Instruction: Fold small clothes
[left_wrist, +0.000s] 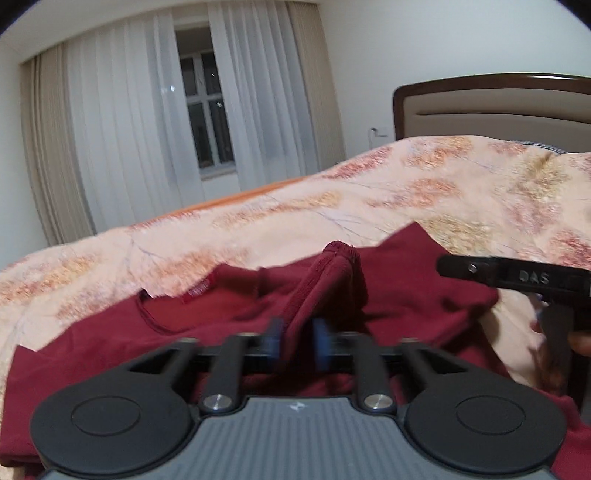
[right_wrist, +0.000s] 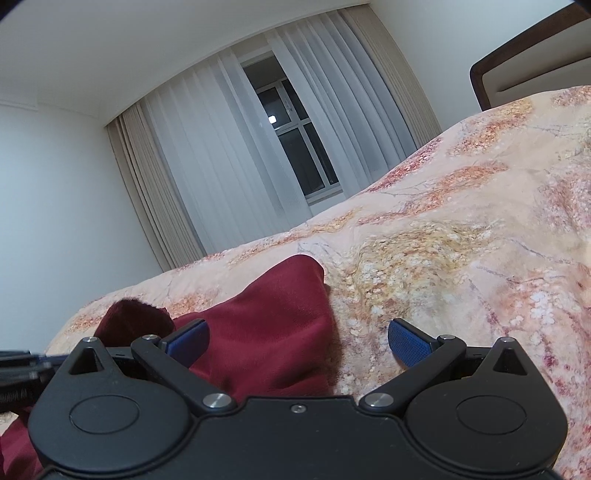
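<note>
A dark red shirt (left_wrist: 229, 314) lies spread on the floral bedspread (left_wrist: 332, 206), its neckline and label to the left. My left gripper (left_wrist: 298, 338) is shut on a raised fold of the dark red shirt, which stands up in a ridge between the blue pads. In the right wrist view my right gripper (right_wrist: 298, 343) is open, its blue pads wide apart, low over an edge of the shirt (right_wrist: 266, 332) and the bedspread (right_wrist: 461, 258). The right gripper's black body also shows in the left wrist view (left_wrist: 517, 277), at the shirt's right side.
A wooden headboard (left_wrist: 480, 103) stands at the far right. A curtained window (left_wrist: 207, 110) and white walls are behind the bed. The bedspread rises in a hump toward the headboard.
</note>
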